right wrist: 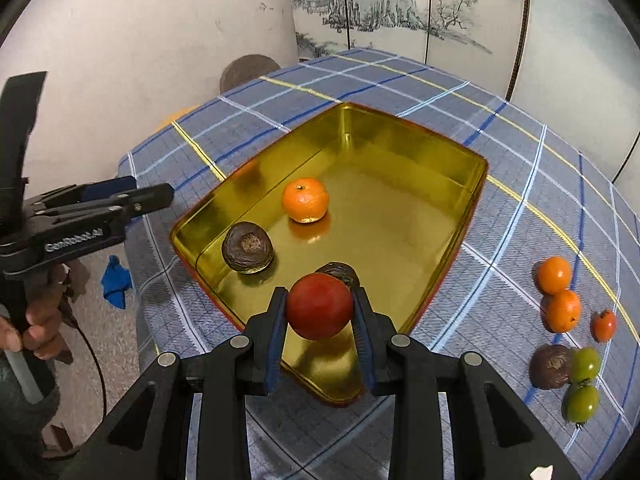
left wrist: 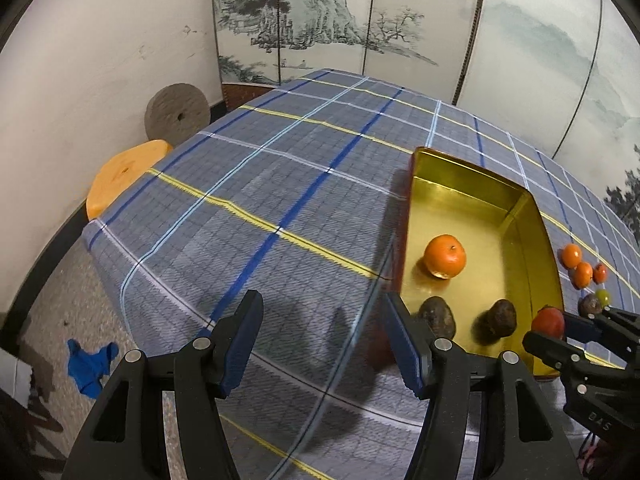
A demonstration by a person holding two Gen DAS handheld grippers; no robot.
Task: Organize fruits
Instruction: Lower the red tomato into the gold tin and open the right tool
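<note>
Right wrist view shows our right gripper [right wrist: 320, 316] clenched on a red tomato [right wrist: 319, 306], its blue pads pressing both sides of the fruit, which hangs over the near end of the gold tin tray [right wrist: 476, 184]. Inside the tray we see one orange mandarin [right wrist: 305, 200] near the middle and a dark brown fruit [right wrist: 248, 247] by the left wall; a second dark brown fruit [right wrist: 340, 272] sits just behind the tomato, partly hidden by it. On the checked tablecloth [right wrist: 500, 248] to the right of the tray lie two more mandarins [right wrist: 554, 275] touching each other, a small red tomato [right wrist: 604, 325], another dark fruit [right wrist: 550, 366] and two green tomatoes [right wrist: 585, 365] stacked close together.

Our left gripper [left wrist: 322, 344] hovers over bare cloth just left of the tray, its fingers [left wrist: 404, 344] released and apart with nothing between them. From the right wrist we also see a hand [right wrist: 36, 332] gripping that tool's handle, and a blue rag [right wrist: 116, 282] on the floor
</note>
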